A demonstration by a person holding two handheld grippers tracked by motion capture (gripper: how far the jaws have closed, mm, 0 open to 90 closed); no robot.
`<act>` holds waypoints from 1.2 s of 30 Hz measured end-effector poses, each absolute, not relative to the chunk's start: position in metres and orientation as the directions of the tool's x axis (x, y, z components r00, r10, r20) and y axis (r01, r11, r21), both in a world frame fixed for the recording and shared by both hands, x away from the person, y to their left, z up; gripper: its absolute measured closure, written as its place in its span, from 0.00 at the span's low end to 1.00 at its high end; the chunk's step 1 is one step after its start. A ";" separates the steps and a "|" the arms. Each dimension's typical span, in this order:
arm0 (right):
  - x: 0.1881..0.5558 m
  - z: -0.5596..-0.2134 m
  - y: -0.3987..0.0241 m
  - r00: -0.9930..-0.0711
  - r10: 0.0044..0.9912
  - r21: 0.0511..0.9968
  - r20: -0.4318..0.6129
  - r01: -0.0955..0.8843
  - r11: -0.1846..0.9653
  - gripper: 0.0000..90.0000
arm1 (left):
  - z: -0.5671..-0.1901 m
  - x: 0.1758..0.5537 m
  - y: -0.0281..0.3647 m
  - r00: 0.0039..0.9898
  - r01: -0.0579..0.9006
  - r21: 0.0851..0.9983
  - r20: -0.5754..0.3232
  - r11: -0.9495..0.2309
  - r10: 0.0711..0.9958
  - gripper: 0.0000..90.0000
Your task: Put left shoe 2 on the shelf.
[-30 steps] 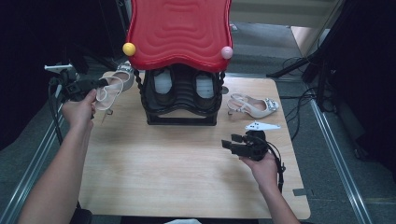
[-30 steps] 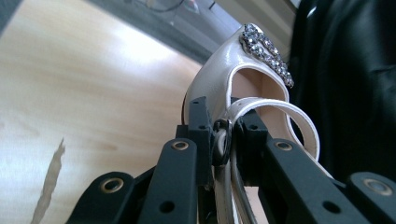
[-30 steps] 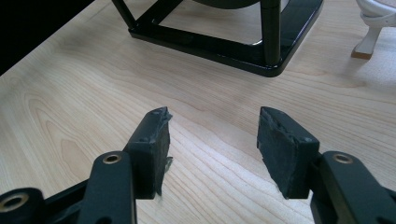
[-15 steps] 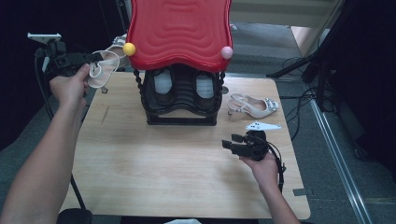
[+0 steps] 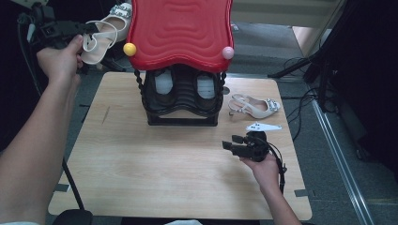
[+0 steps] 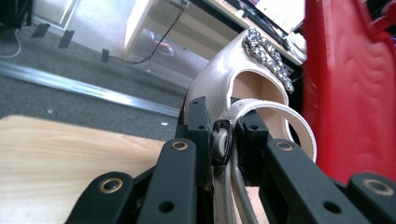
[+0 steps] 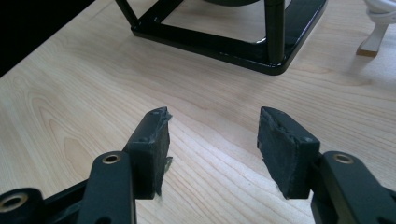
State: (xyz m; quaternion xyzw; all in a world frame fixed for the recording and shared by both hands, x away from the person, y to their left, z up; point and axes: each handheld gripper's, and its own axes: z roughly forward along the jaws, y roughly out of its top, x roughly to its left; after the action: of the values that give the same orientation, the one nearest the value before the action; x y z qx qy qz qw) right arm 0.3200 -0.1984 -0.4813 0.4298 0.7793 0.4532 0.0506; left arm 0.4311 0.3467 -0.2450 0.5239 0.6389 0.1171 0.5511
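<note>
High view: the left gripper (image 5: 77,33) sits at ten o'clock, off the table's (image 5: 141,173) edge, its jaws nearly closed on the strap of a white sandal (image 5: 105,29) held in the air beside the red top (image 5: 180,30) of the black rack (image 5: 183,101). Inside the rack stands a pair of dark shoes (image 5: 180,86), side by side. A second sandal (image 5: 256,105) lies on the table at three o'clock of the rack. The right gripper (image 5: 234,146) rests at five o'clock, jaws wide apart and holding nothing.
</note>
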 end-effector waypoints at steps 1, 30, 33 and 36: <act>0.320 -0.482 -0.198 -0.627 0.716 0.751 0.308 0.622 0.222 0.50 | -0.240 0.431 0.346 0.162 0.539 0.729 -0.581 0.422 0.798 0.89; 0.319 -0.480 -0.198 -0.630 0.716 0.758 0.302 0.614 0.220 0.50 | -0.156 0.430 0.293 0.254 0.477 0.785 -0.553 0.394 0.793 0.89; 0.318 -0.479 -0.200 -0.629 0.716 0.759 0.305 0.614 0.216 0.50 | -0.153 0.434 0.276 0.275 0.479 0.791 -0.547 0.381 0.790 0.89; 0.318 -0.479 -0.200 -0.629 0.714 0.761 0.307 0.613 0.212 0.50 | -0.156 0.440 0.258 0.292 0.488 0.789 -0.550 0.373 0.782 0.89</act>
State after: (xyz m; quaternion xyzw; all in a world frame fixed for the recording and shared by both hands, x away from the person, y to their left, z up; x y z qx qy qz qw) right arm 0.3179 -0.2004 -0.4785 0.4274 0.7766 0.4597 0.0550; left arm 0.4400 0.2584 -0.1564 0.5459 0.5817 0.1247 0.5900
